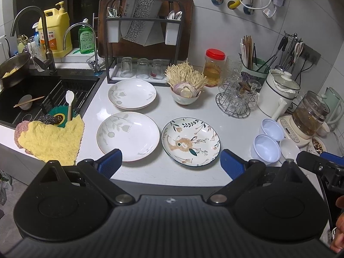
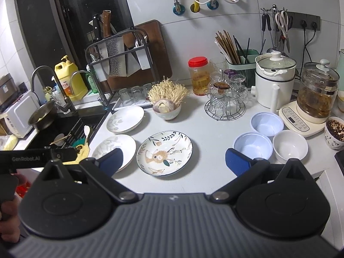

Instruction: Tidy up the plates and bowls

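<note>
Pretty packed white counter (image 1: 163, 173): three plates in the middle, two leafy white ones (image 1: 128, 136) (image 1: 132, 93) toward the sink (image 1: 32, 99), a deer plate (image 1: 191, 143) just right of the nearer one. Three small bowls (image 2: 253, 146) sit well right by the kettle (image 2: 274, 81). Left gripper (image 1: 171, 164) and right gripper (image 2: 174, 161) both hover over the front edge, jaws wide apart, holding nothing.

Between the jaws lies a white plate with a tan deer and dark green leaves (image 1: 191, 143); left, two white plates with grey leaf prints (image 1: 128, 136); right, pale blue bowls (image 2: 253, 145).
</note>
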`<state>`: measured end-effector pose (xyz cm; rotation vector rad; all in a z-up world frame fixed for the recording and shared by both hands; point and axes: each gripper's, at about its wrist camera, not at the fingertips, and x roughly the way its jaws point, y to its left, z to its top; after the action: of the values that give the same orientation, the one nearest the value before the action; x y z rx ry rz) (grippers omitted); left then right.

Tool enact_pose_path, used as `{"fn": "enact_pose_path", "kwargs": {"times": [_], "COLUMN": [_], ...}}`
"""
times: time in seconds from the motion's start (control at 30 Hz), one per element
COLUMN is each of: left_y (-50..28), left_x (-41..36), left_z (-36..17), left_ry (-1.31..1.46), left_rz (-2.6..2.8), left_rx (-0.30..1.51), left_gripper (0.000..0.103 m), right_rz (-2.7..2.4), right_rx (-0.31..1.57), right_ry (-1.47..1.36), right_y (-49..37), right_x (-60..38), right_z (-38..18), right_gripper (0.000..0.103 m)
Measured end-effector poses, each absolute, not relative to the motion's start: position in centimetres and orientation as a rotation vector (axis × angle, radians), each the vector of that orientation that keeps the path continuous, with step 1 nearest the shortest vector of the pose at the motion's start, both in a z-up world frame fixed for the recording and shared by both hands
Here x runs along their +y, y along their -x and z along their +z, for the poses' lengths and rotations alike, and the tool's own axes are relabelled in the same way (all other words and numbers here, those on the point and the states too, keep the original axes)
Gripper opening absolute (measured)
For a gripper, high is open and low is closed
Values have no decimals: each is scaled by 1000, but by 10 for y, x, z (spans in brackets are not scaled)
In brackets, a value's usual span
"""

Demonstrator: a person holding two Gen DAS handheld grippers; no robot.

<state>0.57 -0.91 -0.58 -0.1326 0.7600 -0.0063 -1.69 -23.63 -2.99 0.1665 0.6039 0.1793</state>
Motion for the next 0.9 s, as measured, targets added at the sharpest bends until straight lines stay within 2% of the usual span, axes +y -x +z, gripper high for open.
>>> {"fn": "enact_pose_path", "kwargs": {"times": [0.9], "left_y": [11], "left_x": [-16], "left_z": [-12], "left_ry": [139], "left_rz": [7], "left_rx": [773], "left_gripper": [99], "right_rz": [200], "right_rx": [644], "right_ry": [-195], "right_y": [18], "right_x": [-241], "right_z": [-40], "right_gripper": [103]}}
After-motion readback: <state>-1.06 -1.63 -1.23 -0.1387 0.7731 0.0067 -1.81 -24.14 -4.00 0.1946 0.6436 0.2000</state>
